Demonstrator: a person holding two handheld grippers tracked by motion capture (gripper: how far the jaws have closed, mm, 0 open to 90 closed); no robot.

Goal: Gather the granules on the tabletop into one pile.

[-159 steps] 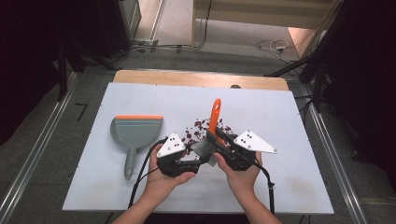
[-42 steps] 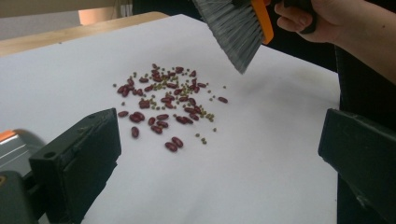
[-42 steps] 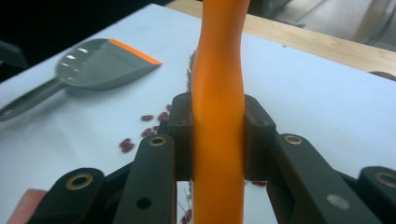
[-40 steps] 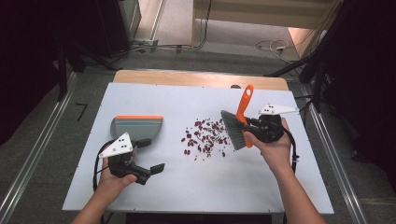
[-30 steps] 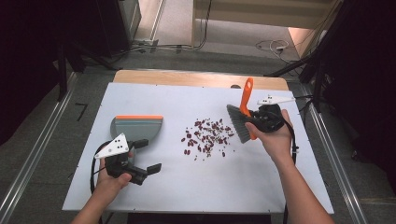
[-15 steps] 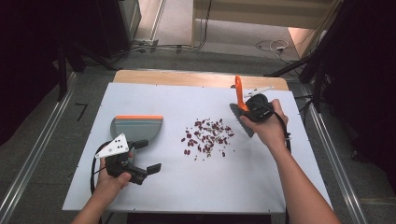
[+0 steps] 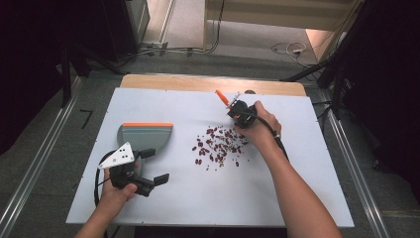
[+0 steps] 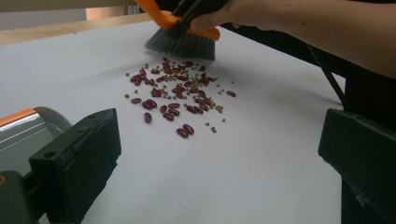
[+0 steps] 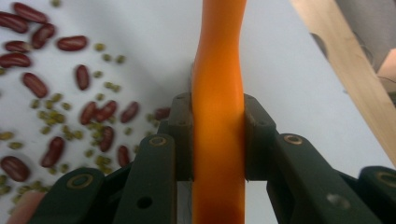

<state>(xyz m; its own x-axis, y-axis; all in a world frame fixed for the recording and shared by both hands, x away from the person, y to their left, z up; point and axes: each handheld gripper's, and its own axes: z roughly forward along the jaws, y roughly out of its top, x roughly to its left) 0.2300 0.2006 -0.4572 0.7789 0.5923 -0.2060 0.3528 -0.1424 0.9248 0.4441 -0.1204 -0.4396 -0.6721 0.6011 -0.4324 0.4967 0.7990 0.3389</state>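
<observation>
Orange plastic fills the grip of the right gripper (image 9: 218, 140): both jaws are clamped on the handle of the brush (image 8: 182, 39), which sits squarely between the pads. The bristles stand just behind the beans (image 7: 220, 147), on the side toward the table's far edge, low over the surface; contact cannot be confirmed. The beans, red ones mixed with small green ones, lie loosely scattered near the middle of the table (image 7: 297, 198).

The left gripper (image 7: 148, 168) stands near the table's left front corner with its jaws apart and nothing between them. The dustpan (image 7: 143, 139) lies just beyond it, orange lip toward the far edge, unheld and well apart from the beans.

Risks, as judged: a stroke toward the front edge would spread the beans across bare table, since the pan is not in their path; small green beans may roll wide or slip under the bristles; an unheld pan may slide when struck.

Compared with a second ago, the brush has come from the right edge, upright, to a tilted position behind the pile. Left gripper and dustpan unchanged.
</observation>
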